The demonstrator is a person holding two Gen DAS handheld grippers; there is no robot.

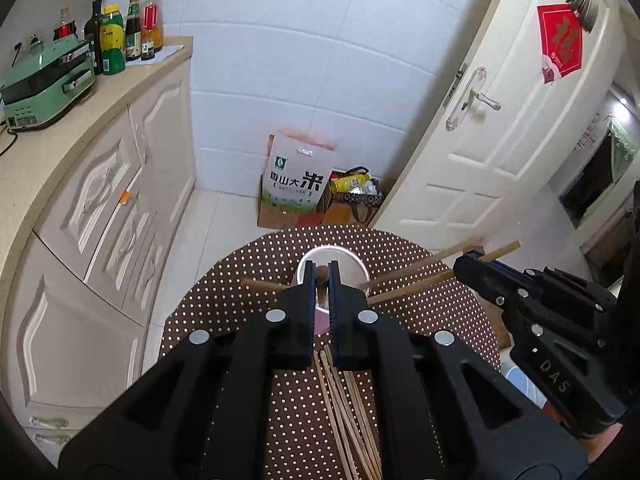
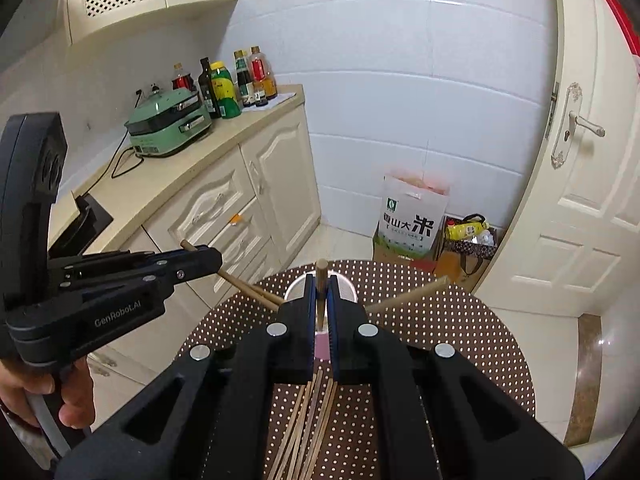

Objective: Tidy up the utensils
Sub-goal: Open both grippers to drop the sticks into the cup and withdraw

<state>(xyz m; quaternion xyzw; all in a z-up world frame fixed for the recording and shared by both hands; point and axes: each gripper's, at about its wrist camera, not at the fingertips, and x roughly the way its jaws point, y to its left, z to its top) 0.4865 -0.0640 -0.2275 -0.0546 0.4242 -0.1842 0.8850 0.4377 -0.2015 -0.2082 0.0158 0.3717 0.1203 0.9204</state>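
A loose bundle of thin wooden chopsticks (image 2: pixel 310 432) lies nearest on the round brown polka-dot bench (image 2: pixel 460 344). Left tongs (image 1: pixel 320 276) and right tongs (image 2: pixel 320 286) each pinch one chopstick above the white round cup (image 1: pixel 352 266) beyond.

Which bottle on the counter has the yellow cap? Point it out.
The green bottle with the yellow label, standing just right of the mint-green cooker. The other bottles around it are dark or red-filled, with darker or red caps.
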